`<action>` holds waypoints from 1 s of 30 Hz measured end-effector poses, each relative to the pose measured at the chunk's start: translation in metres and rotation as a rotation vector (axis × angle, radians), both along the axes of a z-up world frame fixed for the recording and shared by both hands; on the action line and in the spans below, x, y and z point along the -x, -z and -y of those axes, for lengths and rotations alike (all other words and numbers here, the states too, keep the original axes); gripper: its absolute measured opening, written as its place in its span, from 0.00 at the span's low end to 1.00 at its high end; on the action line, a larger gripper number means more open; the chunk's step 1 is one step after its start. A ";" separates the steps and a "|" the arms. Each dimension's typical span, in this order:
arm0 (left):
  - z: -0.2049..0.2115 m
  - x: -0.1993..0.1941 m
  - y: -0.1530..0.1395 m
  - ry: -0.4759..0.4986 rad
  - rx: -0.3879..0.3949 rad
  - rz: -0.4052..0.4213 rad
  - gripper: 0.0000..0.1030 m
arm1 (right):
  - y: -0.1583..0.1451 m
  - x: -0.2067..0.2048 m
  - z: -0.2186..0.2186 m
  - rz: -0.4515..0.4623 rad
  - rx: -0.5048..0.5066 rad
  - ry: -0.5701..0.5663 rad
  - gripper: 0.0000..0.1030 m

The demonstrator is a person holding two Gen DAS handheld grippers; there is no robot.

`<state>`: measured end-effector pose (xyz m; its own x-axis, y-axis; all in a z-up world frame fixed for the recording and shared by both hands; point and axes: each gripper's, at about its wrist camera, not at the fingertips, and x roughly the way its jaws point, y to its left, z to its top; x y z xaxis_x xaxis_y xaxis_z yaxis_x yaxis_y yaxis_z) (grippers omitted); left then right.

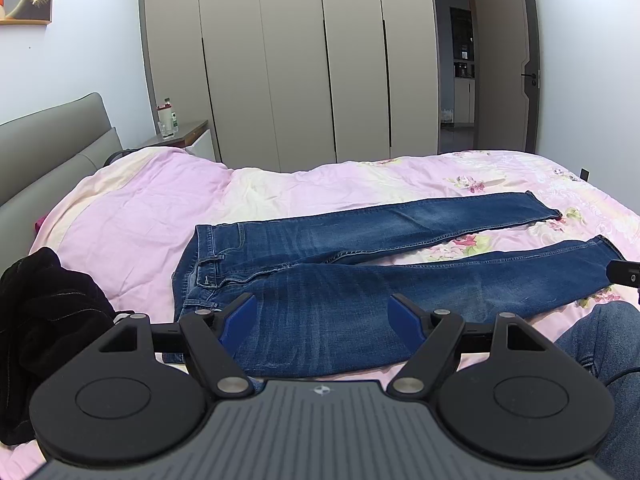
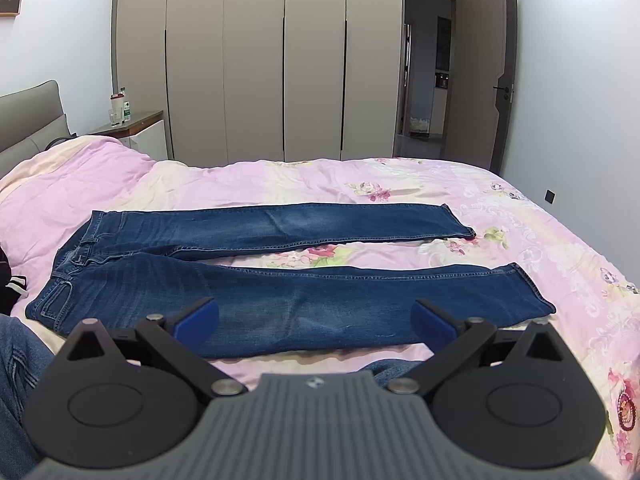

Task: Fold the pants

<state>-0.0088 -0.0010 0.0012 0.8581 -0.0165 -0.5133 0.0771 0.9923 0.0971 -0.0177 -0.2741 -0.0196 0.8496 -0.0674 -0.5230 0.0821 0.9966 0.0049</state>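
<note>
No fold is made yet: the jeans (image 2: 280, 280) lie flat on the bed (image 2: 520, 216), waistband left, legs spread right. Both folds remain. The left gripper (image 1: 322, 316) and right gripper (image 2: 316, 316) hover with fingers wide apart, empty. Only the left view shows the black garment (image 1: 44, 320) at near left.

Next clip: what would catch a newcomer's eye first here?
The blue jeans lie spread flat across the pink floral duvet, waistband toward the headboard, legs parted. In front, the left gripper and right gripper both hang open above the near leg, holding nothing.
</note>
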 end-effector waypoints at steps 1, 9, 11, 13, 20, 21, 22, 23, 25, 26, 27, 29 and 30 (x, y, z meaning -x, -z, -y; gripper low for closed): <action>0.000 0.000 0.000 0.000 0.000 0.000 0.85 | 0.000 0.000 0.000 -0.001 -0.001 0.000 0.95; 0.000 0.000 0.000 -0.001 0.000 0.000 0.85 | 0.001 0.000 0.000 0.002 -0.001 0.000 0.95; 0.000 0.000 0.000 0.000 -0.001 0.000 0.85 | 0.001 0.000 0.000 0.002 0.000 0.000 0.95; 0.000 0.000 0.000 -0.001 0.000 0.000 0.85 | 0.001 0.000 0.000 0.002 0.000 0.000 0.95; 0.001 0.000 0.000 -0.001 0.000 0.000 0.85 | 0.002 0.001 0.000 0.001 0.000 0.003 0.95; 0.001 0.000 0.000 -0.001 0.000 0.000 0.85 | 0.002 0.001 0.000 0.000 -0.001 0.002 0.95; 0.001 0.001 0.000 -0.001 0.001 0.000 0.85 | 0.002 0.001 0.000 0.000 -0.002 0.000 0.95; 0.001 0.000 0.000 -0.001 -0.001 0.000 0.85 | 0.002 0.001 0.000 0.000 -0.002 0.000 0.95; 0.001 0.001 0.000 -0.001 0.000 0.000 0.85 | 0.001 0.002 0.001 0.004 0.000 0.000 0.95; 0.001 0.000 0.000 0.000 -0.001 -0.002 0.85 | 0.001 0.002 0.001 0.005 0.002 0.000 0.95; 0.001 0.001 0.000 0.002 -0.003 -0.004 0.85 | 0.001 0.002 0.001 0.004 0.002 0.001 0.95; 0.002 0.002 0.000 0.004 -0.010 -0.006 0.85 | 0.002 0.001 0.001 0.003 0.002 0.001 0.95; 0.001 0.002 0.001 0.005 -0.013 -0.007 0.85 | 0.002 0.001 0.001 0.000 0.002 0.002 0.95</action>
